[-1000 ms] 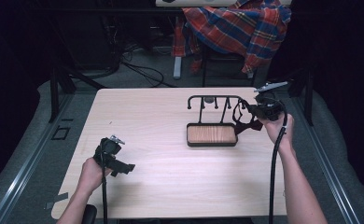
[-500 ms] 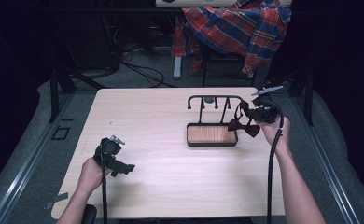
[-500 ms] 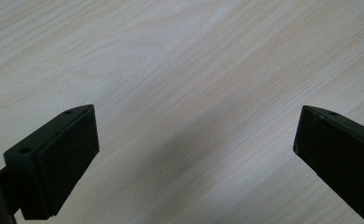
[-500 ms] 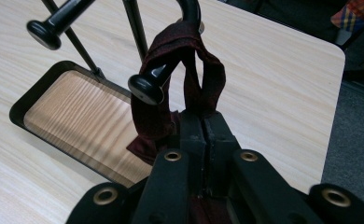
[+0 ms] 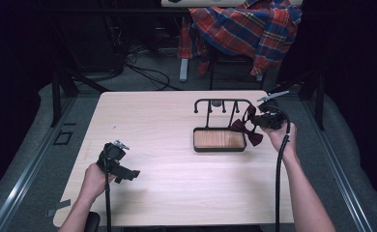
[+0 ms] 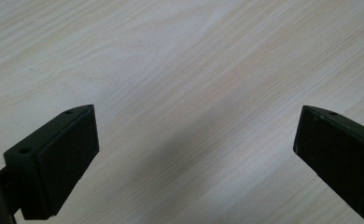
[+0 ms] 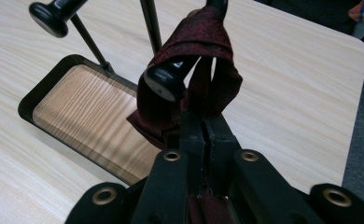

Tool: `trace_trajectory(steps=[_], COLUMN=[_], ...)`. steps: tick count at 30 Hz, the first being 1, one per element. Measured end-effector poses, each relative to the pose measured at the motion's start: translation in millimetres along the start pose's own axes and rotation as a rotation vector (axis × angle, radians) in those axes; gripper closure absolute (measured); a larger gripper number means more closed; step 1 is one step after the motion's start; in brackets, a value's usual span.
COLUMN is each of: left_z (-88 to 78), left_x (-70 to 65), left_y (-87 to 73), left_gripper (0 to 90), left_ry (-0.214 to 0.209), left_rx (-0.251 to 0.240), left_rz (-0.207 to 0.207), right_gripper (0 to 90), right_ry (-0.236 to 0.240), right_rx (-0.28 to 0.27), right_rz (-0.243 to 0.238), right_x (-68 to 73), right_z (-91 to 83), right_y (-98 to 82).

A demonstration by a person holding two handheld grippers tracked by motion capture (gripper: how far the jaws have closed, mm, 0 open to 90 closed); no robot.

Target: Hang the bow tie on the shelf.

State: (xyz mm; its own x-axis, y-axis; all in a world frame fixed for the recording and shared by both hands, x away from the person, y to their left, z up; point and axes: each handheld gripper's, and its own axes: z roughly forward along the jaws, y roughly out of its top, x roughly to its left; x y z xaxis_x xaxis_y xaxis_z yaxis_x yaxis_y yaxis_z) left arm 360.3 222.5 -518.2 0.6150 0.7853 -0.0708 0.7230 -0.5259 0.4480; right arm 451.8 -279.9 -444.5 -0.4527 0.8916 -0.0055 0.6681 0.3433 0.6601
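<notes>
Our right gripper [image 7: 203, 128], clamped on the bow tie [image 7: 196, 70], could tug its loop off the rack peg [image 7: 164, 81]; left gripper [image 6: 194, 140] gapes idle.

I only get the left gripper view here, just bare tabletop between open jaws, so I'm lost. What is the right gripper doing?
Observer: The right gripper is shut on a dark red bow tie.
Operator: Where is the tie?
Observer: Its band is looped over a knobbed peg of a black rack.
Operator: What is under the rack?
Observer: A wood-lined tray base, with nothing lying in it.
</notes>
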Motion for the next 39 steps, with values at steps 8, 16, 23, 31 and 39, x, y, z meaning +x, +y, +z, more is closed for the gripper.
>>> trace_trajectory(steps=[8, 16, 23, 31, 39], left_z=[0.2, 0.0, -0.2, -0.6, -0.5], left_x=[0.0, -0.2, 0.0, -0.5, -0.7], left_y=[0.1, 0.2, -0.1, -0.1, 0.0], left_gripper=[0.2, 0.2, 0.2, 0.2, 0.2], left_ry=[0.001, 0.000, 0.001, 0.000, 0.001], left_rx=[0.000, 0.001, 0.001, 0.000, -0.003], left_rz=[0.002, 0.004, 0.001, 0.003, 0.004], right_gripper=[84.3, 77.6, 66.2, 55.6, 46.8], right_ry=[0.038, 0.056, 0.056, 0.058, 0.050], right_rx=[-0.013, -0.011, -0.010, -0.017, -0.002], right_rz=[0.022, 0.037, 0.044, 0.051, 0.019], right_x=[-0.7, -1.7, -5.1, -6.3, -2.1], right_z=[2.2, 2.8, -1.3, -10.4, -19.5], right_y=[-1.0, -1.3, -1.7, -2.3, -2.0])
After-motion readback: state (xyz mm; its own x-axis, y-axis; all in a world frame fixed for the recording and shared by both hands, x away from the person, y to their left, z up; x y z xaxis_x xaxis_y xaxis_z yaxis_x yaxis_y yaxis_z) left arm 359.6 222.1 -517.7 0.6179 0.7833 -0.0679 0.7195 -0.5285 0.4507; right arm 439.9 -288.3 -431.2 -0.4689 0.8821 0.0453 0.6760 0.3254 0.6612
